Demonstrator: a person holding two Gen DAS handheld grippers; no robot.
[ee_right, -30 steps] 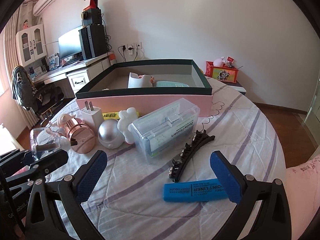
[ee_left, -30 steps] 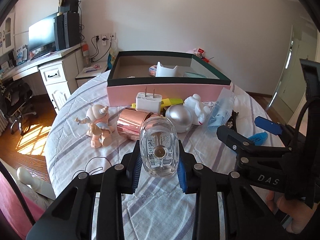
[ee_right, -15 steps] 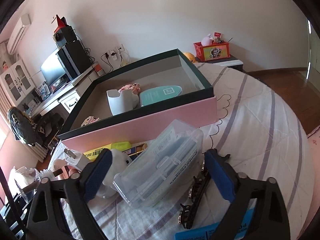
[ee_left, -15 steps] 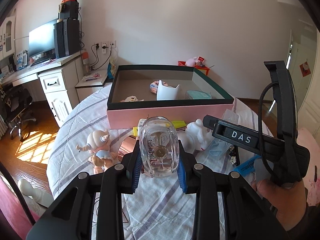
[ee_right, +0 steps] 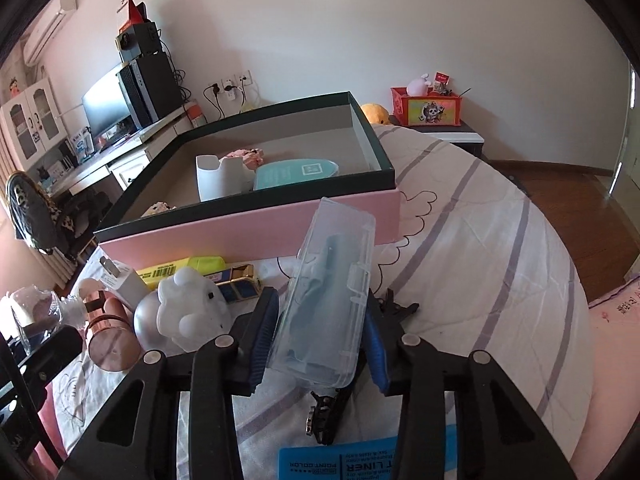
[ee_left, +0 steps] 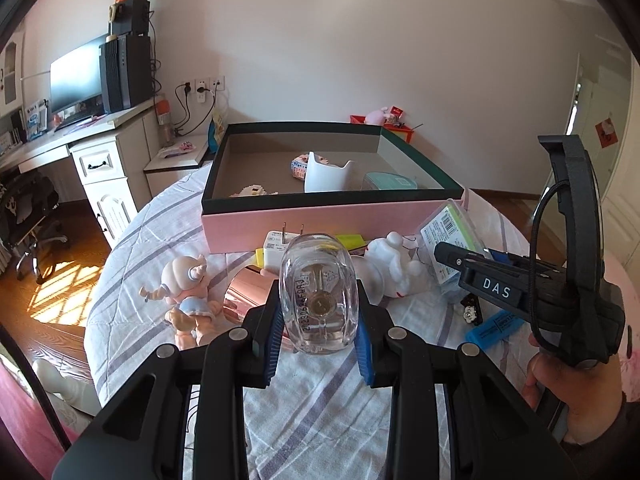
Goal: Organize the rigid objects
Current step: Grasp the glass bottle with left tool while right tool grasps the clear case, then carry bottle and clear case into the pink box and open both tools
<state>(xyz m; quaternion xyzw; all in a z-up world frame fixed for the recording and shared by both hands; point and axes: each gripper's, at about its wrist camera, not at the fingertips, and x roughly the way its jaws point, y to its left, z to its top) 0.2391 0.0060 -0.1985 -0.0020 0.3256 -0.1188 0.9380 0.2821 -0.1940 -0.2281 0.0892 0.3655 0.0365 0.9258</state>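
Striped tablecloth (ee_right: 500,240); left claw (ee_left: 319,322) gripping glass bottle (ee_left: 319,294), right claw (ee_right: 318,338) closing on clear case (ee_right: 328,308)

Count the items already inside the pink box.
4 visible in the box: white cup mid-box, teal case right of it, patterned piece behind the cup, pale toy near the front-left wall. That wall may hide more.

- "DAS" in white on the black body of the right gripper (ee_left: 464,258).
- "LINER" and "POINT COLOR", upside down, on the near blue highlighter (ee_right: 352,462).
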